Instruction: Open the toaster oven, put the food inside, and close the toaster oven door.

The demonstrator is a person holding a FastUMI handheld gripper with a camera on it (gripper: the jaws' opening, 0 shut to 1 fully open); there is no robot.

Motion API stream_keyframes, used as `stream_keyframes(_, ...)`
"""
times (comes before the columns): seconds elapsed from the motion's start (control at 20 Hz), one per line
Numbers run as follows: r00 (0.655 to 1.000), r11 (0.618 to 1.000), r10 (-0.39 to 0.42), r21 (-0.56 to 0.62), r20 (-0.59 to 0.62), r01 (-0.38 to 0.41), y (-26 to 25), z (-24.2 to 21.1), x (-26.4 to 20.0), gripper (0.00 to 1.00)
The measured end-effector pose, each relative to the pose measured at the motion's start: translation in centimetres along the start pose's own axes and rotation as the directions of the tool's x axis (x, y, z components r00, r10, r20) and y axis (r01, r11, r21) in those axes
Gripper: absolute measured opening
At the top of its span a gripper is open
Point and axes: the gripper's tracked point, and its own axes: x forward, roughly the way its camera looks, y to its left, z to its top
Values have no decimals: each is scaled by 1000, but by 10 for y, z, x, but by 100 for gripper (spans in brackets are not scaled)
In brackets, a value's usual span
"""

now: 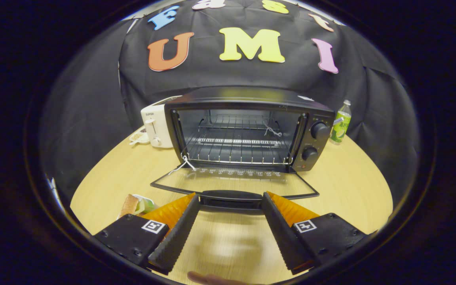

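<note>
— Wooden worktop (342,186), pale and round-edged. What stands on it?

— A black toaster oven (247,130) in the middle, its glass door (234,182) folded flat toward the camera, a wire rack (236,148) inside. A white toaster (156,126) is just beside it on one side, a green bottle (341,122) near the other.

— And the food?

— A wrapped sandwich (135,205) lies on the worktop beside one finger, apart from the oven.

— The hand-held gripper (230,204)?

— Spread wide, grasping nothing; its fingertips flank the door's handle (231,196). Whether they touch it is unclear.

— The room?

— Black cloth hangs behind.
</note>
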Motion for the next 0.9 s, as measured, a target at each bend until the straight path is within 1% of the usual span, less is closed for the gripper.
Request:
stream_keyframes(0.35, 990, 994, 74, 84, -119, -64, 1, -21, 7, 100)
stream_keyframes(0.65, 978, 981, 162, 128, -128, -145, 12, -12, -11, 100)
stream_keyframes(0.9, 961, 967, 237, 129, -143, -220, 30, -1, -37, 100)
